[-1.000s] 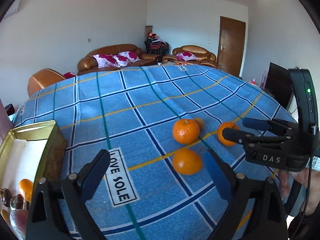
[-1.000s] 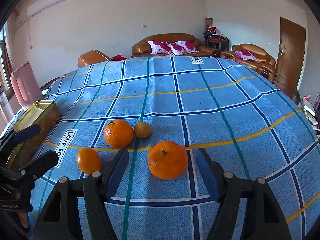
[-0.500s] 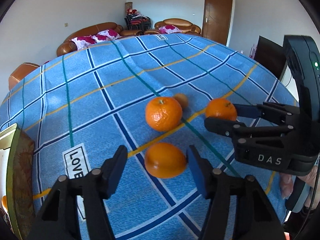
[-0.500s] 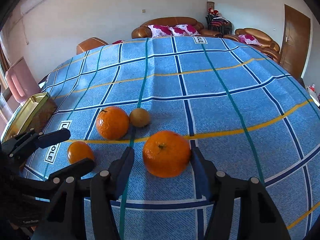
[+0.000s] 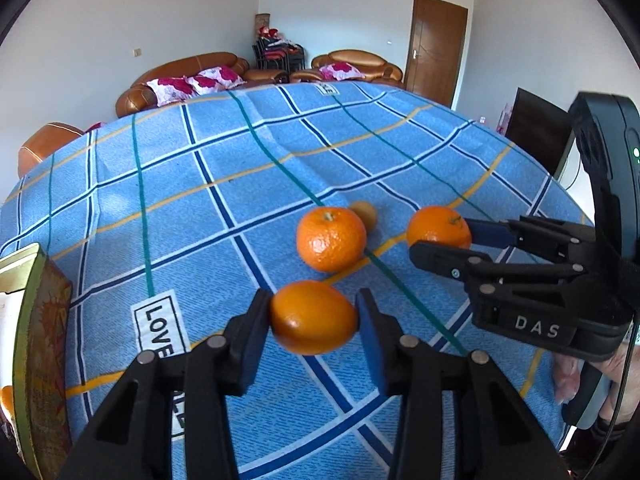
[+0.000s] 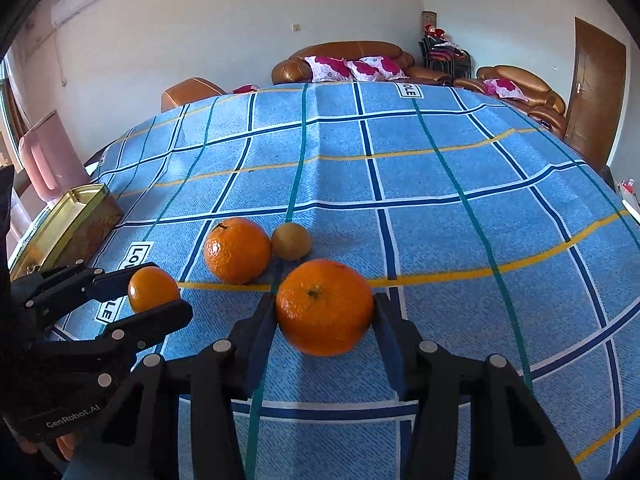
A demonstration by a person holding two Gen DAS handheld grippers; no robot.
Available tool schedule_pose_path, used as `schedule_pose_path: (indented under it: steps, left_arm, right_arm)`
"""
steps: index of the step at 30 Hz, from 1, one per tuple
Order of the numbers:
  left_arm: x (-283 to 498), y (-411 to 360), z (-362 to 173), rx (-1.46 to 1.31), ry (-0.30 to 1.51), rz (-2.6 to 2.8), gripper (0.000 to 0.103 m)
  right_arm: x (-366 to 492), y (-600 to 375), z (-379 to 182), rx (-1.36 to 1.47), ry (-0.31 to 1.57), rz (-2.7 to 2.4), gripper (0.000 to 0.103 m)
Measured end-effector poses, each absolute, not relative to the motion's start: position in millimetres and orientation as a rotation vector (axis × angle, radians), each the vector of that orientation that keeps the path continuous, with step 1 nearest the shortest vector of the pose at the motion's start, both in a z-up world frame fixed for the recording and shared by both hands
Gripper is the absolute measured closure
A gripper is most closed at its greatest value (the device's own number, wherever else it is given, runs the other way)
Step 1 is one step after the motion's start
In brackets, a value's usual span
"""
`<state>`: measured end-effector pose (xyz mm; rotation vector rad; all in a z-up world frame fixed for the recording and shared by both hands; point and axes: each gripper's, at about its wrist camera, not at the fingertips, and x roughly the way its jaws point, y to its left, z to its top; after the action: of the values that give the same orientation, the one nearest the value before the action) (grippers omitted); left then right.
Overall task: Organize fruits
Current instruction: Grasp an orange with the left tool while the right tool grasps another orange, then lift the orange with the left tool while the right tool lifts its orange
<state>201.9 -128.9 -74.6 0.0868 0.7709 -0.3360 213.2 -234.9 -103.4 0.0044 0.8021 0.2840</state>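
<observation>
Three oranges and a small brown kiwi lie on a blue checked tablecloth. My left gripper is shut on the smallest orange, which also shows in the right wrist view. My right gripper is shut on the largest orange, seen in the left wrist view between the right gripper's fingers. A third orange sits free between them, touching the kiwi; both show in the right wrist view.
A gold tin box stands open at the table's left edge, also in the left wrist view with some fruit inside. A pink chair stands behind it. Sofas and a door lie beyond the table.
Both grippers moved forward over their oranges and closed. The left jaws now press the small orange, the right jaws press the large one.
</observation>
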Motion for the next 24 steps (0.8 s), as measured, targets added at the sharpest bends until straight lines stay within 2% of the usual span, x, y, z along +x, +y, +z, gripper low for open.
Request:
schedule_pose_path:
  steps: [24]
  left_arm:
    - [178.1, -112.5, -52.0, 0.048, 0.578, -0.287, 0.058]
  right_arm:
    - [187.4, -223.6, -82.9, -0.062, 0.637, 0.344, 0.053]
